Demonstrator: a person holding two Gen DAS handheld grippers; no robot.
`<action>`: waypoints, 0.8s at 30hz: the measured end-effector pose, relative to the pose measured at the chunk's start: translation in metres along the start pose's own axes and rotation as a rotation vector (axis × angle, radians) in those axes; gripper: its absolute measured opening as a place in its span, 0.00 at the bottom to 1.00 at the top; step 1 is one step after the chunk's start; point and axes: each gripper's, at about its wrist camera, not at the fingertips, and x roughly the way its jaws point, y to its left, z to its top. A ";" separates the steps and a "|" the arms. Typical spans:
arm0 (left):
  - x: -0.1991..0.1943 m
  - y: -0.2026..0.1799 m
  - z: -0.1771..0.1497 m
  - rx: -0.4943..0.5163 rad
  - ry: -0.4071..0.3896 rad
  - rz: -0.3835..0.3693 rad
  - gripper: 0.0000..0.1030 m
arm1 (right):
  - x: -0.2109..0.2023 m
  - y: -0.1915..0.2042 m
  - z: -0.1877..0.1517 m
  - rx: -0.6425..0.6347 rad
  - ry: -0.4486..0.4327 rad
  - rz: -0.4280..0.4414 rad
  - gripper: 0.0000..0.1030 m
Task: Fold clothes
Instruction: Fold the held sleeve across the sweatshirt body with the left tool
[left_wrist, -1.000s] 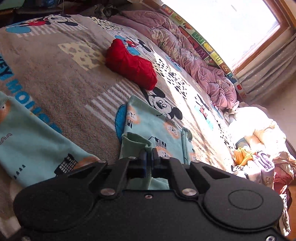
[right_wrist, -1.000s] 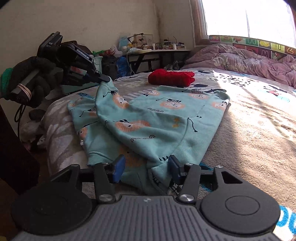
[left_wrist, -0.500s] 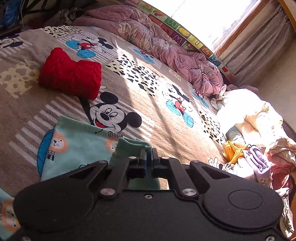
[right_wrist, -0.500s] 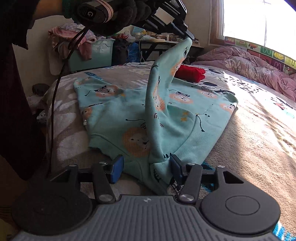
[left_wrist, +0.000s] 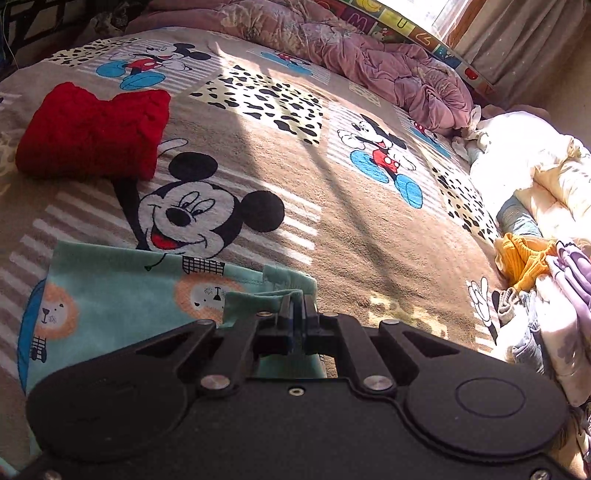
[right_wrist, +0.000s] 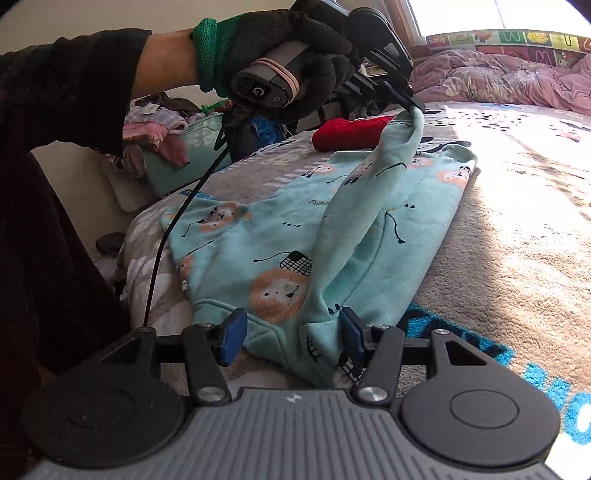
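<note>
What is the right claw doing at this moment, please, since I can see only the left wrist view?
Observer: The right claw is open, its pads on either side of the teal garment's near hem, not pinching it.
Operator: Thank you. How does the sleeve I hold sit?
Observer: The left claw holds the sleeve lifted above the garment's body, draping down towards the right claw.
Operator: Is the rest flat?
Observer: Mostly; the body lies spread on the blanket, with the red folded item behind it.
</note>
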 end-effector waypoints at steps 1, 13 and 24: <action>0.004 -0.001 0.001 0.000 0.003 -0.001 0.01 | 0.001 0.002 0.000 -0.010 0.002 -0.004 0.55; 0.037 -0.018 0.004 0.001 0.023 -0.001 0.01 | -0.001 -0.005 -0.002 0.040 -0.009 0.025 0.58; 0.068 -0.026 -0.008 0.080 0.022 0.099 0.01 | 0.000 -0.006 -0.001 0.059 -0.013 0.025 0.58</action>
